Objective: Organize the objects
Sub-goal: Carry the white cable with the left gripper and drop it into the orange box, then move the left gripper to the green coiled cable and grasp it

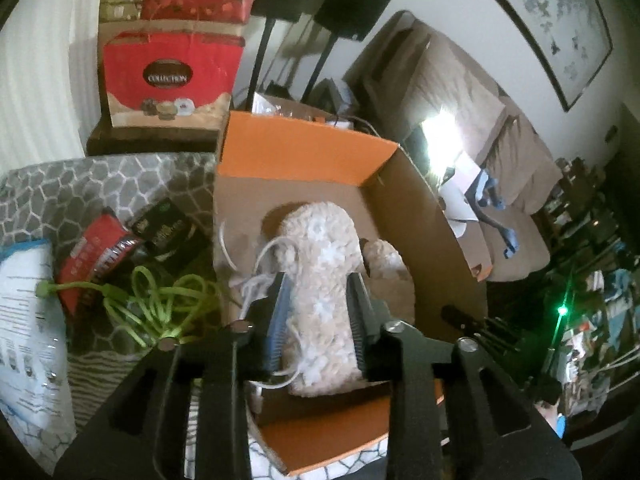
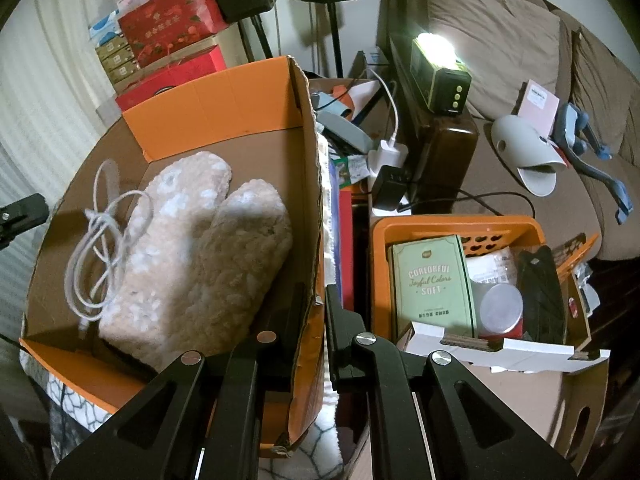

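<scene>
Gripping one fuzzy slipper inside the cardboard box, the left gripper clamped its sides; white cable lay left. Right gripper pinched the box wall.

So the cardboard box sat right ahead of the left gripper, with a fuzzy slipper lying between its fingers and a second slipper just off the right finger. A coiled cable lay in the box left of both slippers. Outside, left of the fingers, a cord lay over some snack packets. The right gripper straddled the box's right wall, and a basket holding a tissue box sat right of its fingers.
</scene>
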`<move>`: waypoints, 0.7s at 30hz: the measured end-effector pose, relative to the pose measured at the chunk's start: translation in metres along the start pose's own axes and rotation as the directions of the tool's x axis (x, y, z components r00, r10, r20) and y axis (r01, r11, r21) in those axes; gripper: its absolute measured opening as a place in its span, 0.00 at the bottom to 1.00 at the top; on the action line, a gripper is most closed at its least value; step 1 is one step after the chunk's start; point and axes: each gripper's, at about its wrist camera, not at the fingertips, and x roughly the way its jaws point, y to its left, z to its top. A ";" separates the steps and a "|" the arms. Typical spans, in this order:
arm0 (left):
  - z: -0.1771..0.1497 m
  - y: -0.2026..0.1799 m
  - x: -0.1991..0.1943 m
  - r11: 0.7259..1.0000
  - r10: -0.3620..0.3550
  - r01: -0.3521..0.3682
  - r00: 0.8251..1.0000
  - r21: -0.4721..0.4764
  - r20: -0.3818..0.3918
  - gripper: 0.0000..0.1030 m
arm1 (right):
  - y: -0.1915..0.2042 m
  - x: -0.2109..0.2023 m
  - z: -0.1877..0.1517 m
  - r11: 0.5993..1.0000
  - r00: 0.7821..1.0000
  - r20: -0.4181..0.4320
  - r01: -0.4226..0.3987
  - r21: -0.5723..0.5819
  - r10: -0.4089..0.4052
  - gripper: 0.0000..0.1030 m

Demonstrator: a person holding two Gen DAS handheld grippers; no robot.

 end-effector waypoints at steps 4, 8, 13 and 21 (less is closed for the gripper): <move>0.003 0.007 -0.018 1.000 0.018 -0.018 0.999 0.007 0.031 0.43 | 0.000 0.000 0.000 1.000 1.000 0.000 0.000 0.000 0.000 0.07; 0.008 0.023 -0.033 0.999 0.054 -0.054 0.997 0.000 0.051 0.55 | -0.001 0.000 0.000 1.000 1.000 0.000 -0.001 0.000 0.001 0.07; 0.010 0.045 -0.044 0.994 0.108 -0.107 0.992 -0.017 0.063 0.76 | -0.001 0.000 0.000 1.000 1.000 0.000 0.000 0.000 0.000 0.07; 0.006 0.082 -0.055 0.979 0.205 -0.205 0.977 -0.016 0.055 0.98 | -0.001 0.000 0.000 1.000 1.000 0.000 0.000 0.001 0.000 0.07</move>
